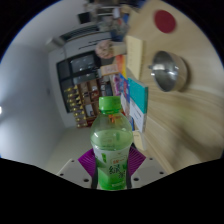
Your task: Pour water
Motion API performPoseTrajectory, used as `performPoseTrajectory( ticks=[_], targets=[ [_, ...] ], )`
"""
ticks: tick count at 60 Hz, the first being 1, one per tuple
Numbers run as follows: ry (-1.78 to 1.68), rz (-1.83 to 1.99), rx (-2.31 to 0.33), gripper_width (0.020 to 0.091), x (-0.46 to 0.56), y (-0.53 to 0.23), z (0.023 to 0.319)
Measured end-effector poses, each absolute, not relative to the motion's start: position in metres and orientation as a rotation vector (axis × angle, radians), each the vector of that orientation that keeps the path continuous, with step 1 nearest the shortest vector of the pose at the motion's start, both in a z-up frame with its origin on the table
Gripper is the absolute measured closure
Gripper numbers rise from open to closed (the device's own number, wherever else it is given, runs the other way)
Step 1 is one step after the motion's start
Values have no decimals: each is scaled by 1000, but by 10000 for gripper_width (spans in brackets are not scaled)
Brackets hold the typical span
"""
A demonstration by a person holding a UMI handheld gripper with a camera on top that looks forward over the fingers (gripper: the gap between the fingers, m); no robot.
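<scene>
A green plastic bottle [111,140] with a green cap and a printed label stands upright between my fingers. My gripper [111,162] is shut on its lower half, and the purple pads [88,160] press against both of its sides. Beyond the bottle and to the right, a round steel bowl [167,71] rests on the light wooden table [186,122]. The whole scene looks tilted around the bottle. The bottle's base is hidden between the fingers.
Colourful boxes [136,96] stand along the table's edge just behind the bottle. A rack of packaged goods [84,92] and a grey machine [78,42] lie further left. A red round object [163,18] sits past the bowl.
</scene>
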State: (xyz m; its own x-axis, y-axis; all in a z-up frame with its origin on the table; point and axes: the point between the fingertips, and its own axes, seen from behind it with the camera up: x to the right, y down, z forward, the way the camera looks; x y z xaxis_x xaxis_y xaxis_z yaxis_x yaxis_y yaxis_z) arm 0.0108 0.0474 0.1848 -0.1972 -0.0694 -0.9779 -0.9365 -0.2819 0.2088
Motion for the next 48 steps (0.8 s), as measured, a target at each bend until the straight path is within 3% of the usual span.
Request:
performPoseTrajectory(
  ticks=[7, 16, 28, 39, 48],
  targets=[
    [1385, 1753, -1205, 717, 34, 61, 169],
    [1523, 1936, -975, 716, 53, 56, 185],
    [1551, 1991, -886, 716, 64, 67, 189],
    [1322, 1735, -1198, 717, 61, 67, 200],
    [767, 1181, -1439, 716, 103, 58, 263]
  ],
)
